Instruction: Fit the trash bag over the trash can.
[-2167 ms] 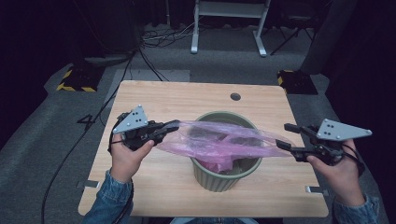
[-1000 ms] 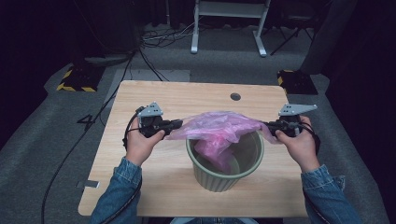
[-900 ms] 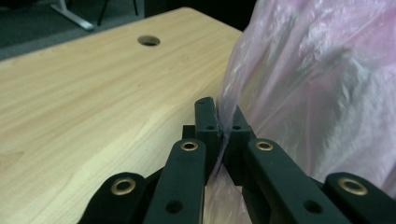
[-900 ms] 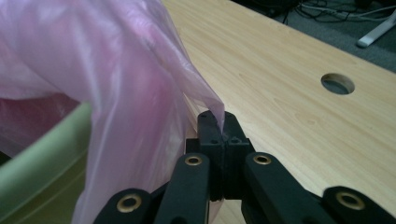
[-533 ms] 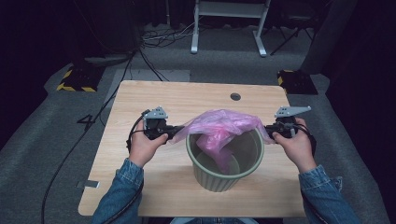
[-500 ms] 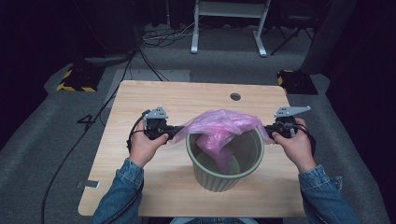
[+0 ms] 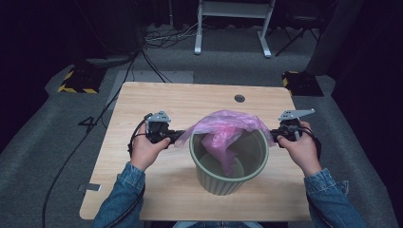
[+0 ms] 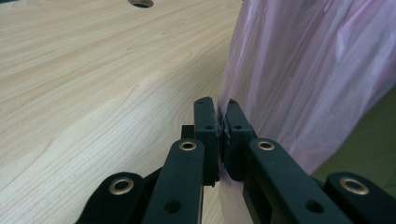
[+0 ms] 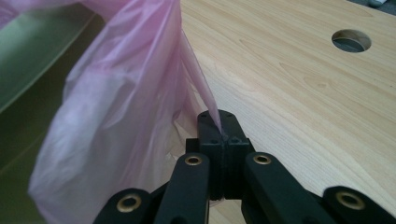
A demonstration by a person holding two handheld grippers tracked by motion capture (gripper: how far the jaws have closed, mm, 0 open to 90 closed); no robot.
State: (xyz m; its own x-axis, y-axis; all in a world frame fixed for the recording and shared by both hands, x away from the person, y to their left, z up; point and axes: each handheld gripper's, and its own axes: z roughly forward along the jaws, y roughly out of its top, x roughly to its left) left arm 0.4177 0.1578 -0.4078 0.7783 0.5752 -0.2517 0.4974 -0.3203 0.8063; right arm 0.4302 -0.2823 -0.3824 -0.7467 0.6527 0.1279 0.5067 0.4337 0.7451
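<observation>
A pink plastic bag [image 7: 225, 127] is stretched across the far rim of a green bin [image 7: 227, 178] in the middle of the wooden table; its lower part hangs down inside the bin. My left gripper [image 7: 179, 137] is shut on the bag's left edge just left of the bin. In the left gripper view the jaws [image 8: 221, 121] pinch the thin film [image 8: 303, 79]. My right gripper [image 7: 273, 135] is shut on the bag's right edge beside the bin's right rim. The right gripper view shows the pink film [image 9: 116, 107] pulled into a point between the closed jaws [image 9: 219, 128].
The table [image 7: 142, 190] has a round cable hole [image 7: 239, 99] at the far side. A small tag [image 7: 90, 188] sticks out at the table's left front edge. Beyond the table stand a white metal frame [image 7: 233, 23], cables and black boxes on the grey floor.
Both hands have come closer together and lower, from holding the bag stretched wide over the bin. The bag's middle has sagged down into the bin.
</observation>
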